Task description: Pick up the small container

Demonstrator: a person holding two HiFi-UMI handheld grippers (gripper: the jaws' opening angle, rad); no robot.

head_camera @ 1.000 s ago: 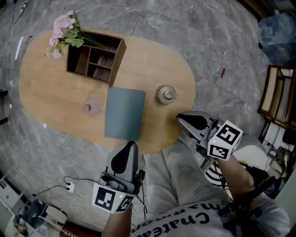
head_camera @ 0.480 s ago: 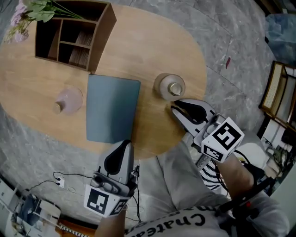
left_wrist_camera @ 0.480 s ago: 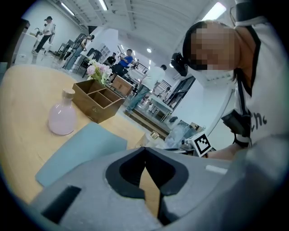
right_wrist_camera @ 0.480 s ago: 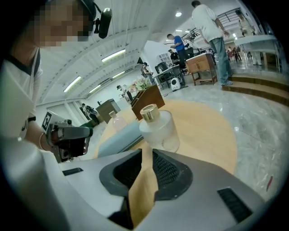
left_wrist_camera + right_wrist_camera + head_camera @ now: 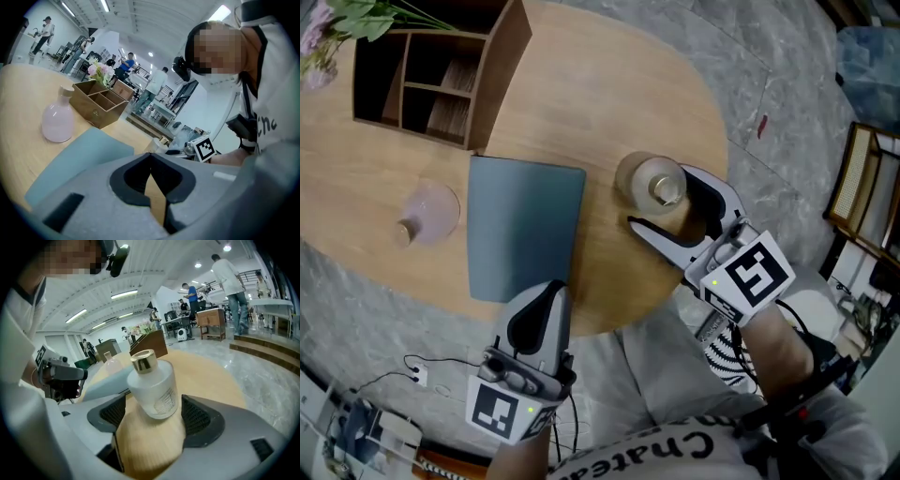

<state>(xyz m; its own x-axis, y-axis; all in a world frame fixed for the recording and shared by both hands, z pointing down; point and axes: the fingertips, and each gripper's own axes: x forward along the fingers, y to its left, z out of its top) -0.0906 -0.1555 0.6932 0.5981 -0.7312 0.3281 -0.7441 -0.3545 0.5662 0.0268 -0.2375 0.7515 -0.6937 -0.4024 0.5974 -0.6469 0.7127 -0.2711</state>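
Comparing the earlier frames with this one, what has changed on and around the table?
The right gripper has come forward over the table edge to the small white container. Its jaws, shut before, have just been opening and now stand either side of it without pressing. Nothing is held yet. The left gripper stays shut at the near edge. Container, pink vase, grey-blue mat and wooden organiser lie as before.

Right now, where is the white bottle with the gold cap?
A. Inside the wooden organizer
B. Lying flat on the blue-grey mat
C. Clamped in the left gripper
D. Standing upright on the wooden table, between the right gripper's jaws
D: the right gripper view shows the white bottle upright on the wooden table, between the jaws of the right gripper, which have just been opening and stand apart on either side of it.
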